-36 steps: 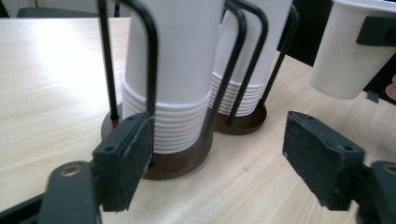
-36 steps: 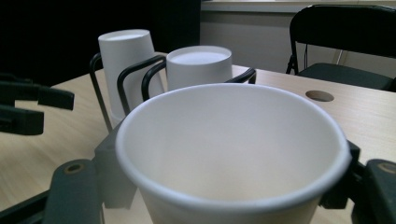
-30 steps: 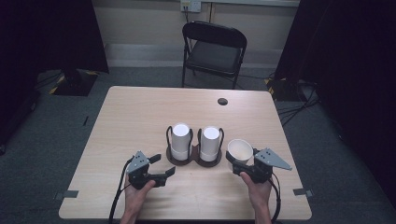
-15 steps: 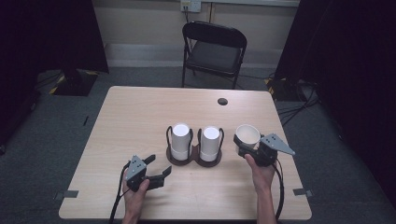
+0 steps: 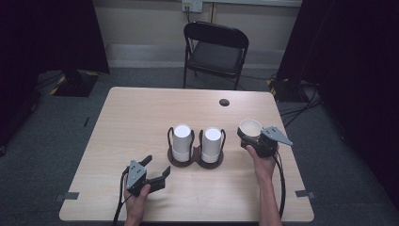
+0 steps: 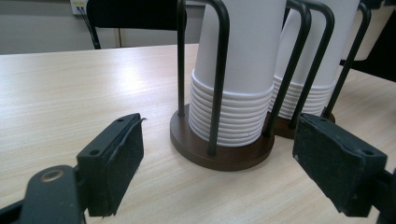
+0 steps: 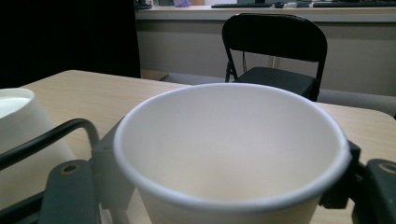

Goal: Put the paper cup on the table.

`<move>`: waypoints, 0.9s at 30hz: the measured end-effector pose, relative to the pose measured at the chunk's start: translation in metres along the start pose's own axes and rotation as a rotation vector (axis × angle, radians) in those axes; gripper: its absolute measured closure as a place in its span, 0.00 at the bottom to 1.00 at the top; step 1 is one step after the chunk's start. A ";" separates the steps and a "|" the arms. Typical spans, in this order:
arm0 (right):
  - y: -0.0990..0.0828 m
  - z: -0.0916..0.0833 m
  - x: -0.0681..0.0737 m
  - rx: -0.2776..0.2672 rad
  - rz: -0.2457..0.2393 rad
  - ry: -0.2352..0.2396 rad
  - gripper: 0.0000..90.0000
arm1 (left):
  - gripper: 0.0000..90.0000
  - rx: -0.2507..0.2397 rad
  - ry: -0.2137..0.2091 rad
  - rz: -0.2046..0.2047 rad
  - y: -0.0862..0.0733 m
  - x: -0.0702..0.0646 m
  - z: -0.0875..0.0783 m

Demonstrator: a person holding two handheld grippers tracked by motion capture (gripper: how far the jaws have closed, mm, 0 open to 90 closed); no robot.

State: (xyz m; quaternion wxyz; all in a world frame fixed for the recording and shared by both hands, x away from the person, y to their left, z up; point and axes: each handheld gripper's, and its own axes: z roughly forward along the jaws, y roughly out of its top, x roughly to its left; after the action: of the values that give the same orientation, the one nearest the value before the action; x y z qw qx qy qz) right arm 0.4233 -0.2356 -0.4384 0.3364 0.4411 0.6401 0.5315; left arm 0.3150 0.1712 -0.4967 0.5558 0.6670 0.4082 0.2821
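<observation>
Two stacks of white paper cups (image 5: 181,141) (image 5: 211,143) stand upside down in a dark double wire holder (image 5: 195,161) at the table's middle. My right gripper (image 5: 248,135) is shut on a single white paper cup (image 5: 250,127) (image 7: 233,149), held upright and mouth up, to the right of the holder. My left gripper (image 5: 156,168) (image 6: 219,158) rests near the front left of the holder, open, its jaws wide apart with nothing between them. In the left gripper view the nearer cup stack (image 6: 238,74) stands just beyond the jaws.
A small dark round spot (image 5: 224,102) marks the wooden table (image 5: 136,117) near its far edge. A black folding chair (image 5: 215,52) stands behind the table. Cables trail from both grippers toward the front edge.
My right gripper has carried the cup away from me and a little to the right, rising beside the holder. My left gripper has hardly moved.
</observation>
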 end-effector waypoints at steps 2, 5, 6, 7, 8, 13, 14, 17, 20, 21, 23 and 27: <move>-0.001 0.006 -0.002 0.015 -0.005 -0.003 0.27 | 0.18 -0.004 0.001 -0.002 0.000 0.000 0.000; -0.003 0.016 -0.006 0.028 0.006 0.004 0.27 | 0.18 -0.014 0.009 0.005 -0.001 -0.001 -0.001; -0.003 0.019 -0.006 0.030 0.009 0.004 0.27 | 0.19 -0.021 0.013 0.008 -0.001 -0.001 -0.002; -0.004 0.022 -0.007 0.029 0.009 0.002 0.27 | 0.19 -0.029 0.019 0.005 -0.001 -0.002 -0.002; -0.005 0.024 -0.008 0.029 0.006 -0.005 0.27 | 0.19 -0.032 0.023 0.008 -0.001 -0.002 -0.003; -0.014 0.033 -0.011 0.058 0.013 -0.029 0.27 | 0.19 -0.021 0.015 -0.002 -0.001 -0.001 -0.002; -0.016 0.035 -0.011 0.067 0.015 -0.032 0.27 | 0.19 -0.018 0.011 -0.005 -0.001 -0.001 -0.001; -0.019 0.038 -0.012 0.087 0.007 -0.038 0.27 | 0.19 -0.018 0.008 -0.005 -0.001 0.000 -0.001; -0.021 0.040 -0.013 0.086 0.007 -0.043 0.27 | 0.19 -0.021 0.010 -0.007 -0.001 0.000 -0.002; -0.022 0.040 -0.013 0.087 0.008 -0.043 0.27 | 0.19 -0.020 0.011 -0.008 -0.001 0.000 -0.002; -0.023 0.042 -0.014 0.092 0.013 -0.045 0.27 | 0.19 -0.016 0.013 -0.007 -0.001 0.000 -0.001; -0.027 0.043 -0.013 0.099 0.005 -0.044 0.27 | 0.20 -0.019 0.017 -0.007 -0.001 -0.001 -0.001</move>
State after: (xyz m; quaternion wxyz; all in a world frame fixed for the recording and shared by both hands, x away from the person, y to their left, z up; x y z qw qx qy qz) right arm 0.4619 -0.2327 -0.4742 0.3271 0.4703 0.6569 0.4902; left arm 0.3131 0.1712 -0.4971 0.5593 0.6579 0.4125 0.2899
